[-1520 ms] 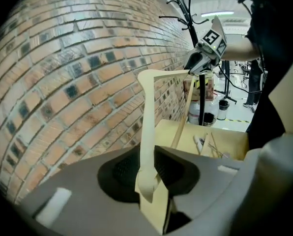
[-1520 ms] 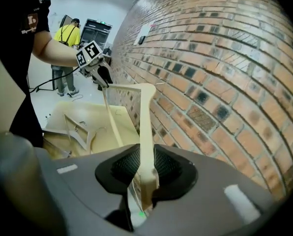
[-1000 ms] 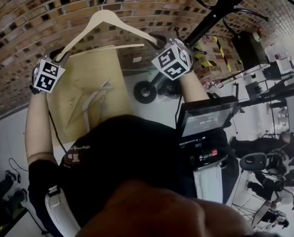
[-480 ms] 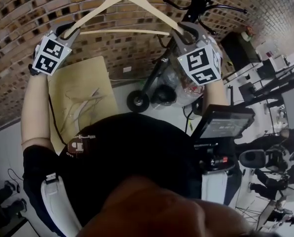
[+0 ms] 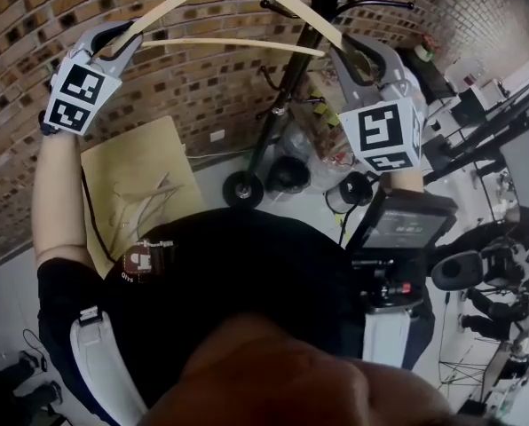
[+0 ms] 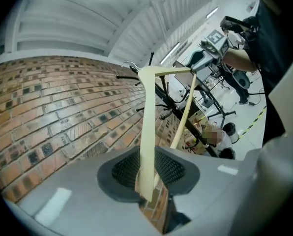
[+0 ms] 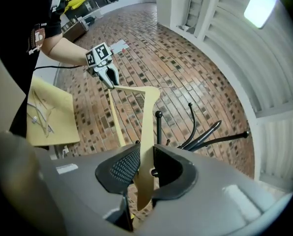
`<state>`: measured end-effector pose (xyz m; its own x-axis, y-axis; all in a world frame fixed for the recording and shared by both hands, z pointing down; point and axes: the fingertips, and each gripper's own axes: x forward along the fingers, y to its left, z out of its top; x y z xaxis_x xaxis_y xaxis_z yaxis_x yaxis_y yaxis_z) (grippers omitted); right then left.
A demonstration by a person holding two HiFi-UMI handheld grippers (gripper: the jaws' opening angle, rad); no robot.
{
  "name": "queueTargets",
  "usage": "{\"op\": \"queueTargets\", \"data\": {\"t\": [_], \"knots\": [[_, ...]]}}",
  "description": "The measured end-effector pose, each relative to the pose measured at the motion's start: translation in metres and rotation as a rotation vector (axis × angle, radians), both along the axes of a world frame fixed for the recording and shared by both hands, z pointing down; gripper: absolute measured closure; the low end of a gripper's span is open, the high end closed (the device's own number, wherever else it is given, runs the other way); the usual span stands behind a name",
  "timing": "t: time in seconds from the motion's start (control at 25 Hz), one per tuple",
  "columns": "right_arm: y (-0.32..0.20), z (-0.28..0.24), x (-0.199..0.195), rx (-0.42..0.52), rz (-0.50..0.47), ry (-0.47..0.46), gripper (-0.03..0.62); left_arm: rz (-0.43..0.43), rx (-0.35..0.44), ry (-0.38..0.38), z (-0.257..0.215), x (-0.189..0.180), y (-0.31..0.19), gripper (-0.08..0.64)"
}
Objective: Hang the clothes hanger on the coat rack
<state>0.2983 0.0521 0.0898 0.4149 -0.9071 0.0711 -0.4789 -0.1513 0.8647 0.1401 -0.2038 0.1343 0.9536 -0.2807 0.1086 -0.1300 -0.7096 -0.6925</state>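
Wooden hanger (image 5: 238,43) ends pinched between fingers (image 6: 123,170): left gripper (image 6: 147,173), right gripper (image 7: 145,168).

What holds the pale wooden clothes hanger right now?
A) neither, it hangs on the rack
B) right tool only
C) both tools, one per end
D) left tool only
C: the left tool and the right tool each clamp one end of the pale wooden clothes hanger.

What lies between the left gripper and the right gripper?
The clothes hanger spans that stretch, one end held in the left gripper, the other in the right gripper, as the head view shows.
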Motion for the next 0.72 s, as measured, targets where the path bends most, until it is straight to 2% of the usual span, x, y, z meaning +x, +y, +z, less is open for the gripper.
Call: {"op": "queueTargets", "data": {"t": [0.12, 0.36, 0.72], "knots": [[0.014, -0.014, 0.009, 0.025, 0.041, 0.02, 0.491, 0.032, 0.019, 0.011, -0.014, 0.02, 0.008, 0.472], [0.031, -0.016, 0.04, 0.04, 0.114, 0.004, 0.491, 0.071, 0.047, -0.002, -0.025, 0.062, 0.016, 0.472], [0.026, 0.013, 0.09, 0.004, 0.177, -0.063, 0.491, 0.093, 0.002, -0.058, -0.001, 0.119, 0.007, 0.471]]}}
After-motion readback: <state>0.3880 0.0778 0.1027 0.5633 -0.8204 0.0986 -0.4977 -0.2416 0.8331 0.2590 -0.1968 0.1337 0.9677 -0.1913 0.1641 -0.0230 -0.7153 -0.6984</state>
